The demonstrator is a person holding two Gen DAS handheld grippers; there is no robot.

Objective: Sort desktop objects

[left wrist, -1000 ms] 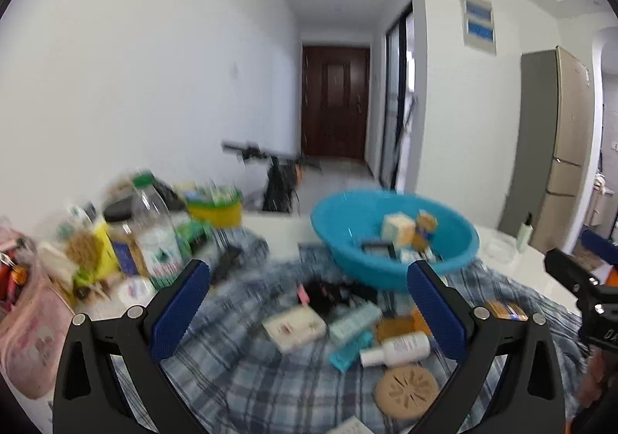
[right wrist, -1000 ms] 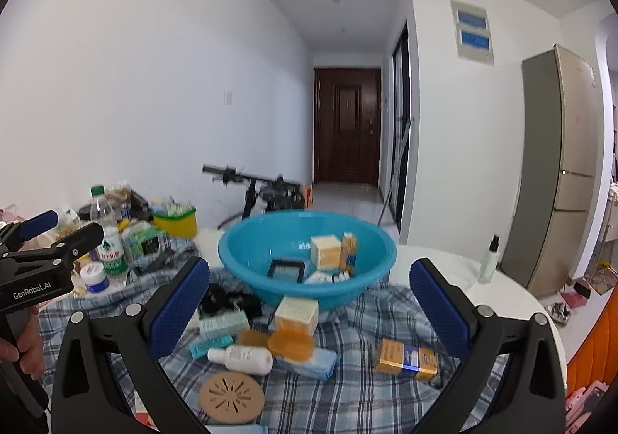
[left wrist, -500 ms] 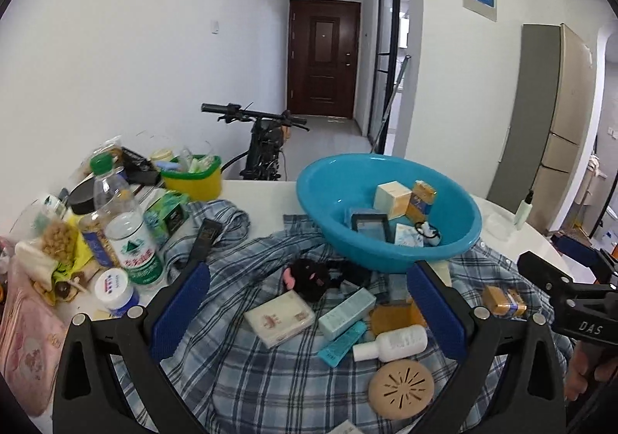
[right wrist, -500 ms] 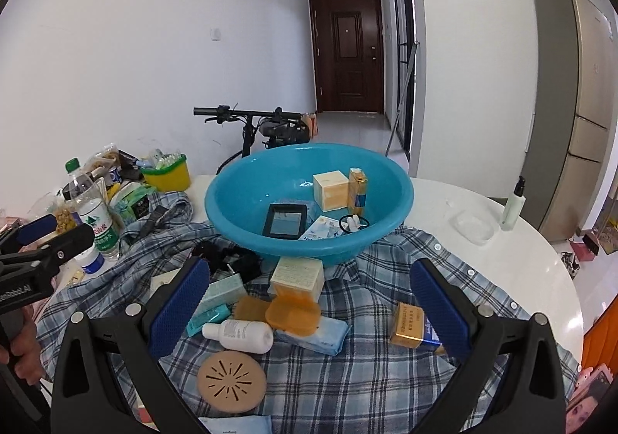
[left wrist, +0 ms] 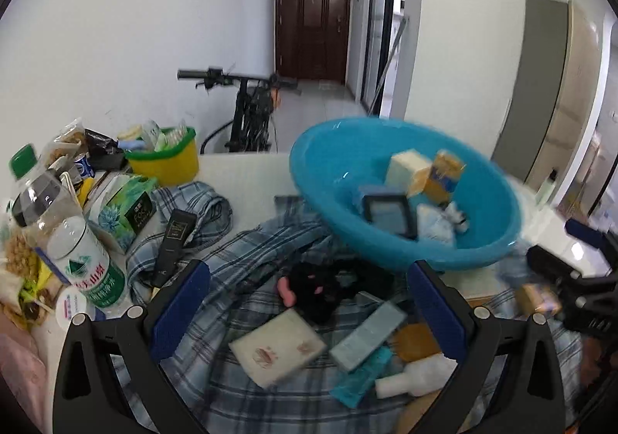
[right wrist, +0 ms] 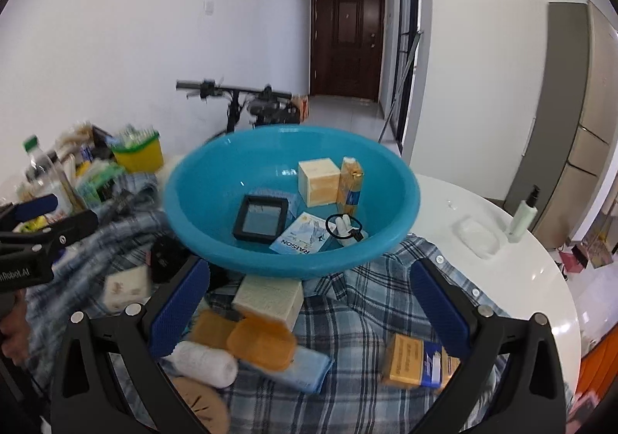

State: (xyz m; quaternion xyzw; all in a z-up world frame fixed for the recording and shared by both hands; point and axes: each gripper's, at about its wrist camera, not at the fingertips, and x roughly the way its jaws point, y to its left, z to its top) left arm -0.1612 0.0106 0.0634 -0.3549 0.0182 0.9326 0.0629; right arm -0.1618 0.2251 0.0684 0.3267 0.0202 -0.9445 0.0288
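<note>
- Left wrist view: left gripper [left wrist: 309, 312] jaws spread wide, nothing between the pads, hovering over the plaid cloth [left wrist: 239, 268].
- Framed between its fingers: white flat box [left wrist: 277, 348], teal-grey long box [left wrist: 369, 334], black fuzzy item [left wrist: 322, 289], white bottle [left wrist: 415, 378] lying on its side.
- Blue basin [left wrist: 409, 240] sits on the cloth behind, slightly motion-blurred; holds a cream cube box [left wrist: 407, 165], orange carton [left wrist: 444, 177], black frame [left wrist: 388, 210].
- Left of the cloth: water bottle [left wrist: 83, 260], yellow tub [left wrist: 164, 159], black tube [left wrist: 174, 246].
- Right wrist view: right gripper [right wrist: 311, 312] jaws also released, empty, above the cloth in front of the basin.
- Between its fingers: cream box [right wrist: 268, 296] touching the basin wall, orange case [right wrist: 260, 339], orange-blue box [right wrist: 419, 362] near the right pad.
- Pump bottle [right wrist: 523, 215] stands on the white table [right wrist: 540, 279], well apart from the clutter.
</note>
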